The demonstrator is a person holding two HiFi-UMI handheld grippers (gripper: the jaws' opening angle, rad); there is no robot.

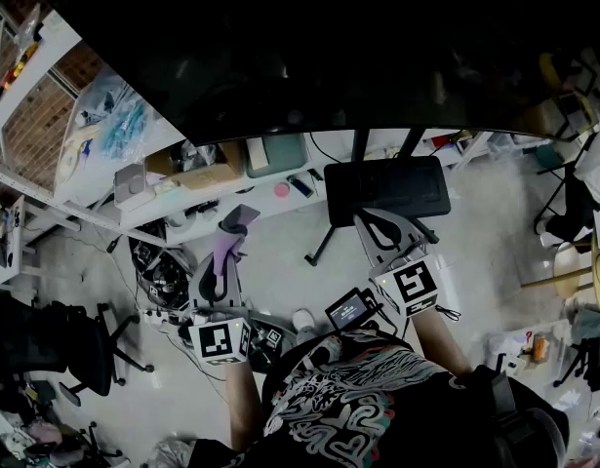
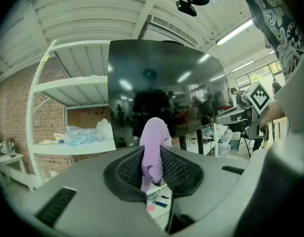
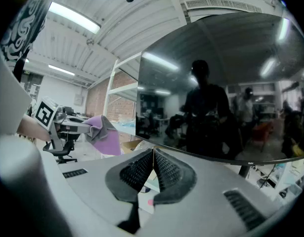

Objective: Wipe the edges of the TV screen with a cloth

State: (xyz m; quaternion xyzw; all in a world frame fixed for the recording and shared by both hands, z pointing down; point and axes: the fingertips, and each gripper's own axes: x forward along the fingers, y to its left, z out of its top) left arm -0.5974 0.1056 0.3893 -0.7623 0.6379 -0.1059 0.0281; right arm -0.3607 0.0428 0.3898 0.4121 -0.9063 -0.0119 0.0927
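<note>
A: What fills the view?
B: A dark TV screen (image 1: 329, 47), switched off and glossy, across the top of the head view; reflections of a person and ceiling lights show in it.
A: And around it?
B: A white shelf rack (image 2: 67, 80) against a brick wall to the left of the screen; below the screen, the black base of the stand (image 1: 392, 188) on the pale floor; a black office chair (image 1: 41, 339) off to the left.
A: The tools?
B: The left gripper (image 2: 152, 151) points at the lower part of the screen, its jaws clamped on a purple cloth (image 2: 154, 135); the right gripper (image 3: 152, 154) is raised just beside it, jaws pressed together with nothing between them.
A: Where is the cloth, exactly?
B: Standing up out of the left jaws, bunched; in the head view it sits below the screen's bottom edge, near the left corner, apart from the glass.
</note>
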